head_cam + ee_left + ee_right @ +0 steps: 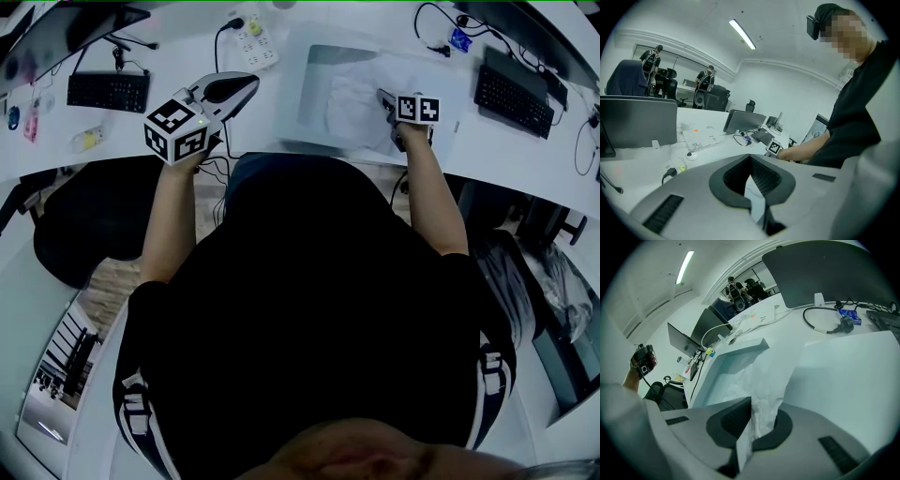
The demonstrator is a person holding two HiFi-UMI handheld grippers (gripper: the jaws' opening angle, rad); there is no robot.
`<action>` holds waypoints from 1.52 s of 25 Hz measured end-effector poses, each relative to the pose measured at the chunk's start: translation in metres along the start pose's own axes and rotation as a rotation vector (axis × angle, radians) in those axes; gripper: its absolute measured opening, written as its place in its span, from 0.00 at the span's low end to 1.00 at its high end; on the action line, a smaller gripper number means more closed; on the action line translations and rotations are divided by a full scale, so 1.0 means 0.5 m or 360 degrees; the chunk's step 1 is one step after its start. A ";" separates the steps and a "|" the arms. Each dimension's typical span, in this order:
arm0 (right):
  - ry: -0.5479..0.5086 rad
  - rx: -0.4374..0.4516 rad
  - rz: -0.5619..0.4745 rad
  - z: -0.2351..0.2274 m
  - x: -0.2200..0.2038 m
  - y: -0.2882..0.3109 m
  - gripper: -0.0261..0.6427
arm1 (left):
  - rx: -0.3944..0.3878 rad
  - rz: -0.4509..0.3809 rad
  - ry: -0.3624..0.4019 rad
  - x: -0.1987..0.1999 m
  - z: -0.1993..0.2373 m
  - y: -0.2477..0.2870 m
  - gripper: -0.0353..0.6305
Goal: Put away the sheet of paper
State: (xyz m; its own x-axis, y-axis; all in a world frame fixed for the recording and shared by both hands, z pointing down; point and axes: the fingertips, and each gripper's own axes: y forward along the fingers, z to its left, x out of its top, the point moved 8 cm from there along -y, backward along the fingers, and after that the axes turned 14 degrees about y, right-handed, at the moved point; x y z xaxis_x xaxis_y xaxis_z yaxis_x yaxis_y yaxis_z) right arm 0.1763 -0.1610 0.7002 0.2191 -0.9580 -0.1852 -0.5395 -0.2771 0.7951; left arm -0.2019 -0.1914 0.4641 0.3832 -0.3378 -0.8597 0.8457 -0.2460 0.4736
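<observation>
Right gripper view: the right gripper has its fingers clamped on the crumpled paper, which trails into the box at twelve o'clock, likely for stowing; the left gripper waits shut and empty.

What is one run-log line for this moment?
right gripper: shut on crumpled white sheet of paper | paper: over open white box | left gripper: shut, empty, held in the air

Creased matt paper sheet, smooth matt box — smooth white desk
</observation>
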 end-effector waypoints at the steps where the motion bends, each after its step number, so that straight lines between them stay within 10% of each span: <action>1: -0.0001 0.0000 0.0003 0.001 0.001 0.003 0.06 | 0.0000 0.0003 -0.0001 -0.001 0.001 0.000 0.09; 38: -0.0011 0.0089 0.0068 0.065 0.031 0.098 0.06 | -0.0033 0.0080 -0.0045 -0.022 0.042 0.023 0.09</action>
State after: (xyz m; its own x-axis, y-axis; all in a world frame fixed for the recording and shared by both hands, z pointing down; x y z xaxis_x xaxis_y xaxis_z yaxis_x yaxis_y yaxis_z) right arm 0.1271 -0.1917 0.7175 0.1897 -0.9694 -0.1558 -0.5930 -0.2396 0.7687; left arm -0.2043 -0.2097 0.4830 0.4151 -0.3749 -0.8289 0.8332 -0.2092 0.5118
